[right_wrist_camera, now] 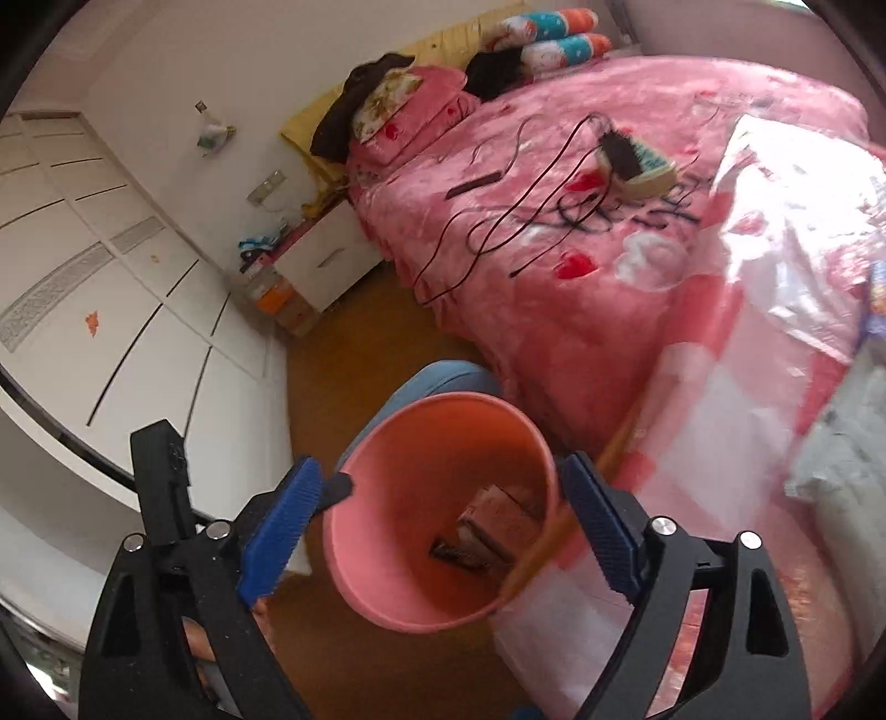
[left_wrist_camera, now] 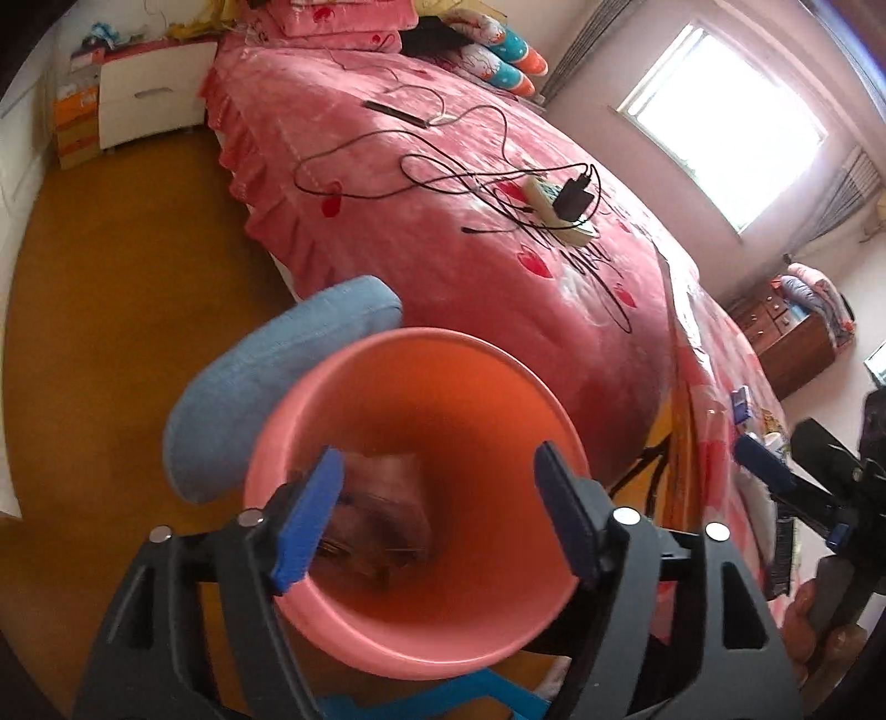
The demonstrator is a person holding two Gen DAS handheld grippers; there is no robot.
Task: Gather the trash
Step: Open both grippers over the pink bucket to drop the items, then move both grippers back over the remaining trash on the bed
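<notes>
Jaws apart above pink bin (right_wrist_camera: pixel 443 531)

Ahead of the tongs: a bed (left_wrist_camera: pixel 443 238) with pink cover, carrying a power strip (left_wrist_camera: pixel 559 213) and tangled black cables (left_wrist_camera: pixel 421 171). Beyond, left: a white nightstand (left_wrist_camera: pixel 158 102) (one drawer). Pillows (right_wrist_camera: pixel 554 39) lie at the headboard. A window (left_wrist_camera: pixel 725 124) stands far right.

Bin (right_wrist_camera: pixel 443 498) stands on the floor (right_wrist_camera: pixel 354 354) beside the bed (right_wrist_camera: pixel 554 288) (trash (right_wrist_camera: pixel 493 526) inside).
</notes>
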